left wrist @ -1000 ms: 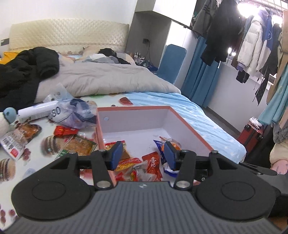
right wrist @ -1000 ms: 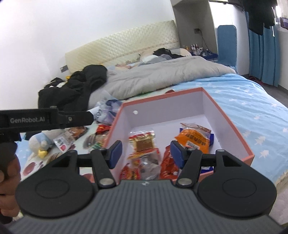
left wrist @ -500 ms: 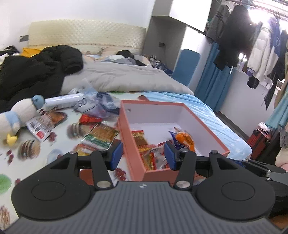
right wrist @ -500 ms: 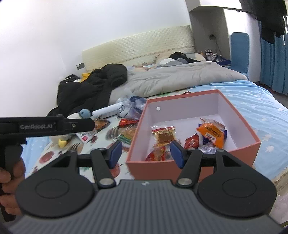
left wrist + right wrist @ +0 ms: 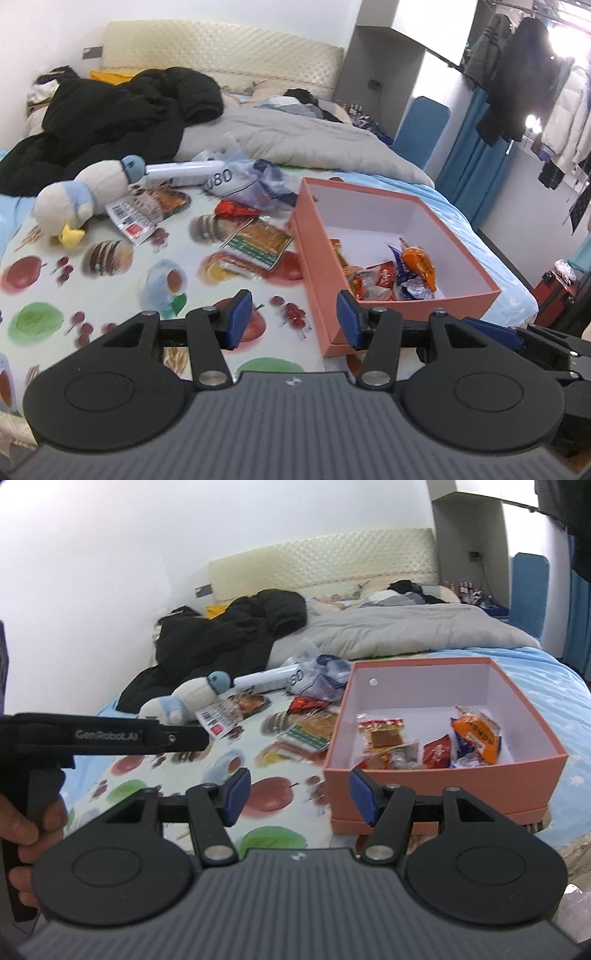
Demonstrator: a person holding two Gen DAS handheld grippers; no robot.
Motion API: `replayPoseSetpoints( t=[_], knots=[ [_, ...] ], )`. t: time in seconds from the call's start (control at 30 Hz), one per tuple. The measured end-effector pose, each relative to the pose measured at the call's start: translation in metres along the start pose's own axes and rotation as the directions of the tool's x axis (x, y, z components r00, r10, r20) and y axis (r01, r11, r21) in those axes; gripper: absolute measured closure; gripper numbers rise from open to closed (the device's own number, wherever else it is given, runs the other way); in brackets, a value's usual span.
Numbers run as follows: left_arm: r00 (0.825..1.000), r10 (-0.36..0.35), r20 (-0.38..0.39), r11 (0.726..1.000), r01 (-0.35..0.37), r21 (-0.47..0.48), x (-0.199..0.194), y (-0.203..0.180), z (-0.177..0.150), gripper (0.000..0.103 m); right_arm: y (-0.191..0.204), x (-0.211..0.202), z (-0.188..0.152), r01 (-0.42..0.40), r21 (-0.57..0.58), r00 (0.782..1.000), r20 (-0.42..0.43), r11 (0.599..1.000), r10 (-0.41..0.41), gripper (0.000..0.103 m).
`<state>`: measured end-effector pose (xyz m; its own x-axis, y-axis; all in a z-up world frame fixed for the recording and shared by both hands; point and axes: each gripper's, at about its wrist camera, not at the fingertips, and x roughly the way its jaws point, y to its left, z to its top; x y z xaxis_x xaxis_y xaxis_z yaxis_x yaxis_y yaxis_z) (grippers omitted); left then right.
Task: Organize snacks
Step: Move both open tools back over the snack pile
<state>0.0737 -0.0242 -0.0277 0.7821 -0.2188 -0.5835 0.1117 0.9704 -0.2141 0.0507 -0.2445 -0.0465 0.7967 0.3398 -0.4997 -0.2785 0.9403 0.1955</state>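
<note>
A plush penguin [image 5: 79, 197] lies at the bed's left edge, loose snack packets [image 5: 258, 242] just right of it on the fruit-print sheet [image 5: 48, 291]. Bare sheet lies before both grippers. The left gripper [image 5: 291, 319] and right gripper [image 5: 299, 794] hover with fingers released, nothing between them. The pink box [image 5: 321, 273], holding snacks [image 5: 476, 734], sits near the bed's right edge.
</note>
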Motion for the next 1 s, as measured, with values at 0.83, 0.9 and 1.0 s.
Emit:
replayPoseSetpoints(
  t=[0.83, 0.9, 1.0],
  knots=[
    [0.997, 0.056, -0.049, 0.993, -0.061, -0.103, 0.075, 0.08, 0.011, 0.024, 0.033, 0.074, 0.01, 0.032, -0.087, 0.999, -0.028, 0.996, -0.034, 0.042],
    [0.997, 0.053, -0.052, 0.991, -0.059, -0.117, 0.087, 0.089, 0.011, 0.024, 0.038, 0.079, 0.012, 0.037, -0.121, 0.999, -0.021, 0.992, -0.04, 0.043],
    [0.997, 0.056, -0.061, 0.989, -0.064, -0.132, 0.107, 0.103, 0.012, 0.024, 0.048, 0.089, 0.011, 0.049, -0.191, 0.999, -0.01, 0.98, -0.052, 0.043]
  ],
)
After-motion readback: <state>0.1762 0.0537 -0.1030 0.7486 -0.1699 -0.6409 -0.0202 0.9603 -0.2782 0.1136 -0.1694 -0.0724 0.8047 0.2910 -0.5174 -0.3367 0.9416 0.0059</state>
